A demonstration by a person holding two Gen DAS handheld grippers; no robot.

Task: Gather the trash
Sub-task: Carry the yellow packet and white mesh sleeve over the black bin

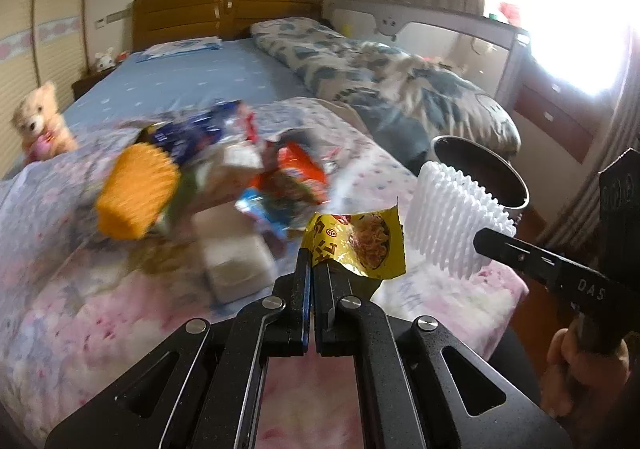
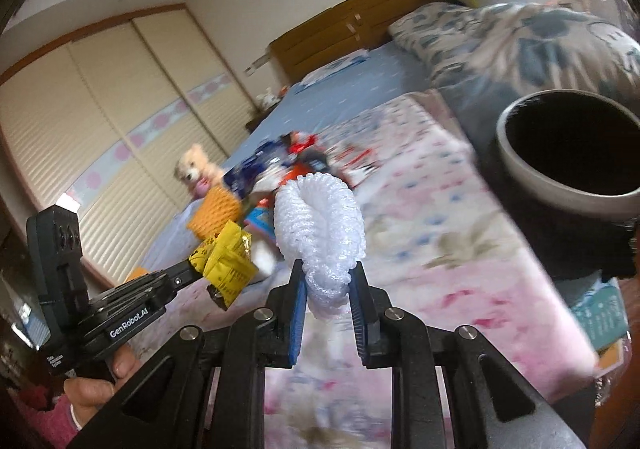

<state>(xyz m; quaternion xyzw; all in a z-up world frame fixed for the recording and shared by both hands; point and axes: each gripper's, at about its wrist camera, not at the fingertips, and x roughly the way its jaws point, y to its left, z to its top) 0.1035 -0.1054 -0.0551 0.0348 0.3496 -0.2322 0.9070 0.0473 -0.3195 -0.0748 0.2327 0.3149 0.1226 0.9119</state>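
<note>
Carrying two bits twd the bin [image 2: 568, 153] — left gripper [image 1: 311, 269] pinching a yellow wrapper [image 1: 360, 245], right gripper [image 2: 326, 281] squeezing white foam net [image 2: 320, 225] — w/ a pile [image 1: 208, 177] of trash on the bed [image 1: 100, 309] not yet collected.

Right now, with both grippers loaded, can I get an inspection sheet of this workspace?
Surface: bed with pink floral cover.
Job's things: yellow noodle wrapper in the left gripper; white foam fruit net in the right gripper; trash bin open, beside the bed.
Clutter: orange foam net, a heap of snack wrappers and a white box on the cover, blurred.
Grippers: both shut on trash, held above the bed.
Cables: nothing seen.
Surroundings: teddy bear, wooden headboard, folded quilt, wardrobe doors.
</note>
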